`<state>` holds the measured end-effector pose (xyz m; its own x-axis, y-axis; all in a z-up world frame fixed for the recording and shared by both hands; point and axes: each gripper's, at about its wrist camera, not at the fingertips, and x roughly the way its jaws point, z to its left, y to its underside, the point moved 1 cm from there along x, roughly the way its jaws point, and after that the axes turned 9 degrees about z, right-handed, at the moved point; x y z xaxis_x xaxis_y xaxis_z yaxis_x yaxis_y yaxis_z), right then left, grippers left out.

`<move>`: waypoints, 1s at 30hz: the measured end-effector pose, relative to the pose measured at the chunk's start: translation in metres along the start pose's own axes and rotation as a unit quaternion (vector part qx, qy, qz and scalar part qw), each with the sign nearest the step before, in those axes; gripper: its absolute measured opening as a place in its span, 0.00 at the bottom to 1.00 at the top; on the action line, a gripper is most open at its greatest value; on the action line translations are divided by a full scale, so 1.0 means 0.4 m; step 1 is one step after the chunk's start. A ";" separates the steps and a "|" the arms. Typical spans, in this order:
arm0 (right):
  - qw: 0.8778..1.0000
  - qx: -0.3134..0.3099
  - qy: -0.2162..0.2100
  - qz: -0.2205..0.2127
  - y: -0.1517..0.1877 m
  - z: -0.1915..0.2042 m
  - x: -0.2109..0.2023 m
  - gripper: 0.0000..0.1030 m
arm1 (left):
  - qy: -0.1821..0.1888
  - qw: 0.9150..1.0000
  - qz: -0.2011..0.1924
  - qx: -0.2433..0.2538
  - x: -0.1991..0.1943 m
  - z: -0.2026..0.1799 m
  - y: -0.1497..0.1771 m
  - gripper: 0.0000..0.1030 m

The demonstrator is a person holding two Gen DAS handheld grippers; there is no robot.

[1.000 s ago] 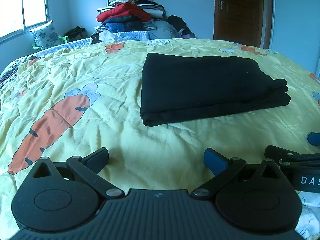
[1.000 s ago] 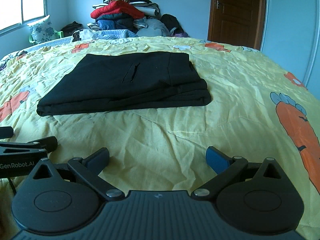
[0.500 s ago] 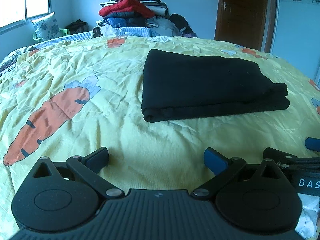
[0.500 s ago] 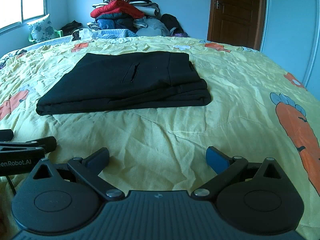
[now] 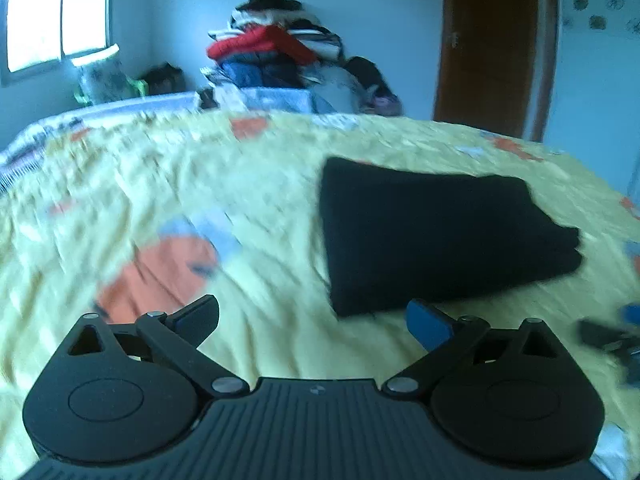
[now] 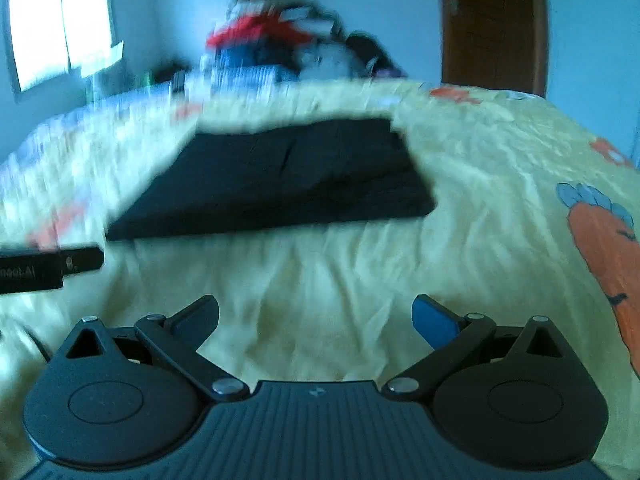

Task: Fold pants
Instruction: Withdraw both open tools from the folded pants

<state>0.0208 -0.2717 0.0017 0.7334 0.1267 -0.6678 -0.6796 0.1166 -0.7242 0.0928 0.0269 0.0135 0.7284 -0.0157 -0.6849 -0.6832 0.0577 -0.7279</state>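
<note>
The black pants [image 5: 436, 232] lie folded in a flat rectangle on the yellow bedspread [image 5: 260, 200]; they also show in the right wrist view [image 6: 288, 176]. My left gripper [image 5: 312, 320] is open and empty, just short of the pants' near left corner. My right gripper [image 6: 316, 320] is open and empty, a little short of the pants' near edge. The right gripper shows at the right edge of the left wrist view [image 5: 612, 336], and the left gripper at the left edge of the right wrist view [image 6: 48, 268]. Both views are blurred.
A pile of clothes [image 5: 276, 64] is stacked against the far wall. A brown door [image 5: 492, 48] stands at the back right and a window [image 5: 56, 12] at the left. Orange carrot prints [image 6: 608, 256] mark the bedspread.
Both grippers have moved forward toward the pants, which now look larger and closer. Both views have become motion-blurred. The jaws stay open.
</note>
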 end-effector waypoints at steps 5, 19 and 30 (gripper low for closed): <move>0.992 -0.075 0.099 -0.014 -0.114 -0.004 0.036 1.00 | -0.025 1.000 0.003 0.004 0.054 -0.011 -0.081 0.99; 0.989 -0.036 0.139 -0.025 -0.216 -0.087 0.137 1.00 | -0.037 0.999 0.005 0.030 0.144 -0.072 -0.093 1.00; 0.991 -0.034 0.126 0.003 -0.134 0.008 0.114 1.00 | 0.003 0.999 0.039 0.021 0.092 -0.078 -0.044 0.99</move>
<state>0.0905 -0.2691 0.0105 0.7155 -0.1242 -0.6875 -0.6877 0.0484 -0.7244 0.1301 -0.0058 0.0002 0.6728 -0.0147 -0.7397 -0.7350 0.1009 -0.6705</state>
